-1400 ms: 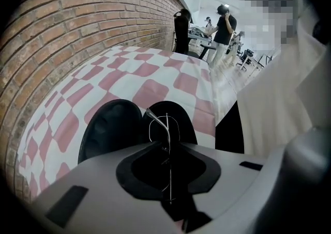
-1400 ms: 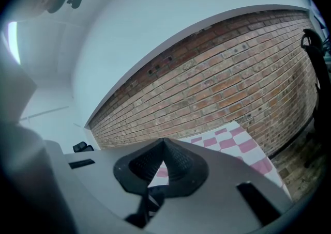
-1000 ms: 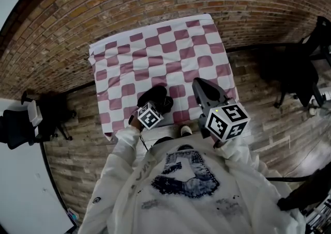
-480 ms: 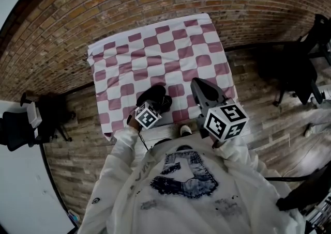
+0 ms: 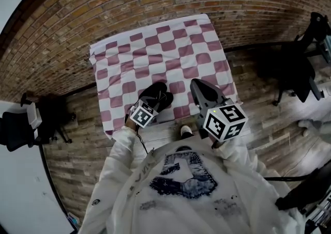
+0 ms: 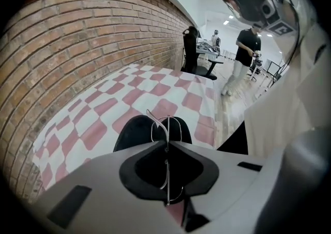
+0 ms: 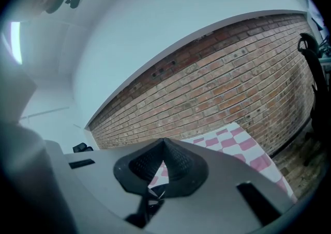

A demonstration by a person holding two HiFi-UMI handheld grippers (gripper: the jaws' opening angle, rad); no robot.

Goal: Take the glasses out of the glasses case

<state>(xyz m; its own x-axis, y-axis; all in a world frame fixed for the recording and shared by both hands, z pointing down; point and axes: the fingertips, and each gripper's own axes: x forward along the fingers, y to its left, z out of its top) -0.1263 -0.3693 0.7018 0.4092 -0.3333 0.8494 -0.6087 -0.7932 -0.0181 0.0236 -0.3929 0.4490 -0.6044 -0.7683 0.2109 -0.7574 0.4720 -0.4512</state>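
Since a second ago the left gripper (image 6: 166, 144) has risen a little above the glasses case (image 6: 135, 134), and its marker cube sits slightly further left in the head view. The right gripper (image 7: 165, 142) has barely shifted.

The left claw is pressed onto the glasses (image 6: 167, 126), pinching the thin wire frame edge-on at the jaw tips. The frame stands upright in the pinch, directly over the dark case. The case lies on the checked cloth of the table (image 5: 155, 47), close to the near edge and about midway along it. The right claw is pressed together with nothing in it, and it hangs level over the near right corner, apart from the case.

The lower part of the frame is hidden behind the jaws, so it is probably clear of the case, but that is not certain.

The main risk is the narrow hold, because a thin wire gripped at one spot could swivel or slide out as it rises. If an arm of the glasses still hooks the case, the lift could drag the case towards the near edge, since nothing is holding it down.
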